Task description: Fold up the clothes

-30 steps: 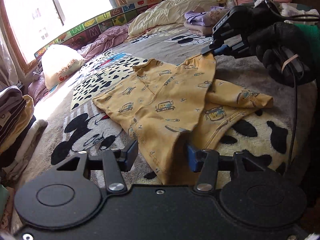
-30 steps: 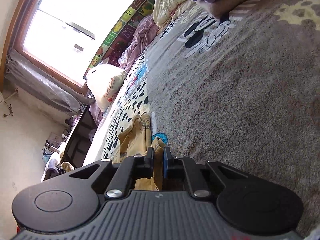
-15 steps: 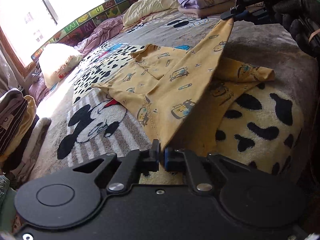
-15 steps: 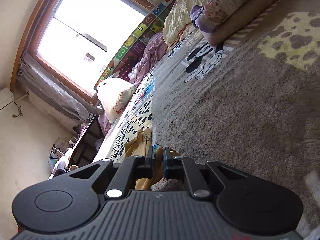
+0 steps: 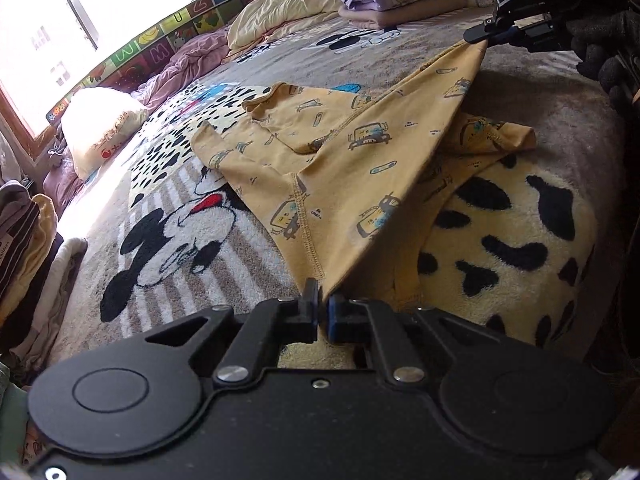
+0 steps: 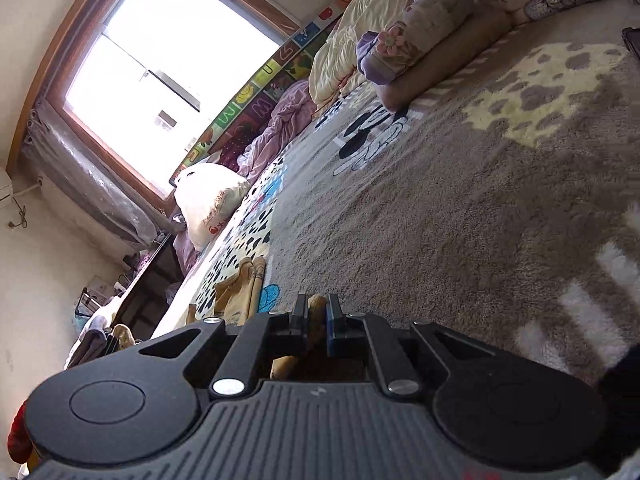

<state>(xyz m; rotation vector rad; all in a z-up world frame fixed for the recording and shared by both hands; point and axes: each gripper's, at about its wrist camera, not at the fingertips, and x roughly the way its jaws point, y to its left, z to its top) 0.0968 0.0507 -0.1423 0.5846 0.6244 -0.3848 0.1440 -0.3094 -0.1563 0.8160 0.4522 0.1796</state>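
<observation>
A yellow child's shirt (image 5: 340, 148) with small cartoon prints lies on the bed's patterned blanket (image 5: 184, 236). My left gripper (image 5: 322, 300) is shut on one hem corner near the bed's front edge. The right gripper (image 5: 486, 34), held by a black-gloved hand (image 5: 604, 44), is shut on the other corner and holds it raised, so the hem stretches taut between the two. In the right wrist view my right gripper (image 6: 318, 312) pinches a bit of yellow shirt (image 6: 234, 296), with more of it lying beyond.
Folded purple and beige clothes (image 5: 400, 0) sit at the far end beside a cream quilt (image 5: 288, 12). A white pillow (image 5: 100, 128) lies by the window. Stacked clothes (image 5: 20, 232) stand off the bed's left side. Grey blanket (image 6: 440, 200) stretches ahead of the right gripper.
My left gripper closed on the shirt's hem corner and lifted it. The right gripper rose and moved away with its corner, pulling the cloth taut.
</observation>
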